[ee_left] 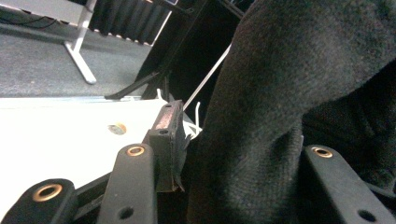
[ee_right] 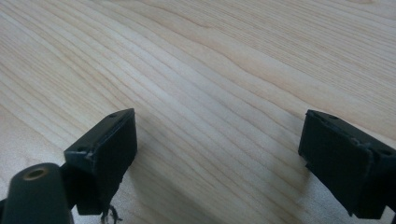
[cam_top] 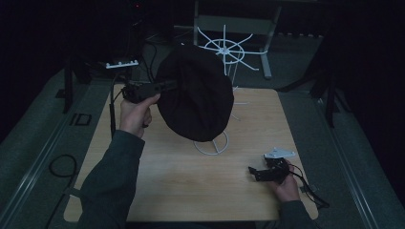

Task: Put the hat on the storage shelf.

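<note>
High view first: I'm holding my left gripper (cam_top: 165, 87) up against the left edge of the black knitted hat (cam_top: 196, 93), which is hanging on the white wire stand (cam_top: 224, 50) at the back of the wooden table (cam_top: 157, 171). The hat is draping down over the stand's pole, its lower edge sitting just above the stand's round base ring (cam_top: 211, 143).

Left gripper view now: the hat's fabric (ee_left: 280, 93) is lying between my jaws. One pad (ee_left: 169, 140) is standing clear on the left with a gap showing beside the cloth; the other pad is buried behind the knit, so I'm hedging here, but the jaws are looking parted rather than pinching.

Over on the near right, I'm resting my right gripper (cam_top: 260, 172) low on the table, well apart from the hat and stand. Right gripper view: its two black pads (ee_right: 105, 154) are standing wide apart with bare wood grain (ee_right: 210, 70) between them, gripping nothing. Its cable is trailing off toward the table's right edge.
</note>
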Demonstrator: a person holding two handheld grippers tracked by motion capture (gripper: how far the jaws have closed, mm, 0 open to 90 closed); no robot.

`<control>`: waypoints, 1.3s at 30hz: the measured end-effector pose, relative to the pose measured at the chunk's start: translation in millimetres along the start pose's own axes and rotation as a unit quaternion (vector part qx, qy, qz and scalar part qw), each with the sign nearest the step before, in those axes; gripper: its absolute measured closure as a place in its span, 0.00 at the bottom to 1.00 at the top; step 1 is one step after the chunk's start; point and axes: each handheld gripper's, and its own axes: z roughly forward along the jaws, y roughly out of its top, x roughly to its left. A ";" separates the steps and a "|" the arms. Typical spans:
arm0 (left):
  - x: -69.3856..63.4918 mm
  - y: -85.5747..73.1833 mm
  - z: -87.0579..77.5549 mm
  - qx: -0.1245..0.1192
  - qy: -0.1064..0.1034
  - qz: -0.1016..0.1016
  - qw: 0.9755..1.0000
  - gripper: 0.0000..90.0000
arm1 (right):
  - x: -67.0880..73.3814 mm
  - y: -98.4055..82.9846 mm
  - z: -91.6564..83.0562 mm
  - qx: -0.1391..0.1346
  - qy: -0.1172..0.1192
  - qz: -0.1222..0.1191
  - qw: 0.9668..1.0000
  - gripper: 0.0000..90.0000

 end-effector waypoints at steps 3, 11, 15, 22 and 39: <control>-0.9 -0.2 -0.1 0.002 -0.003 -0.001 1.000 0.63 | 0.0 0.0 0.0 0.000 0.000 0.000 1.000 0.13; -2.4 0.6 -2.7 0.001 -0.003 -0.001 1.000 0.59 | 0.1 -0.1 -0.1 0.000 0.000 0.000 1.000 0.13; -2.2 0.9 -3.3 0.001 -0.002 -0.002 1.000 0.57 | 0.1 -0.1 0.0 0.000 0.000 0.000 1.000 0.13; -3.2 1.1 -5.4 -0.003 0.003 0.005 1.000 0.55 | 0.1 0.0 0.0 0.000 0.000 0.000 1.000 0.13; -3.3 3.9 -14.1 -0.022 0.007 0.003 1.000 0.36 | 0.1 -0.1 0.0 0.000 0.000 0.000 1.000 0.13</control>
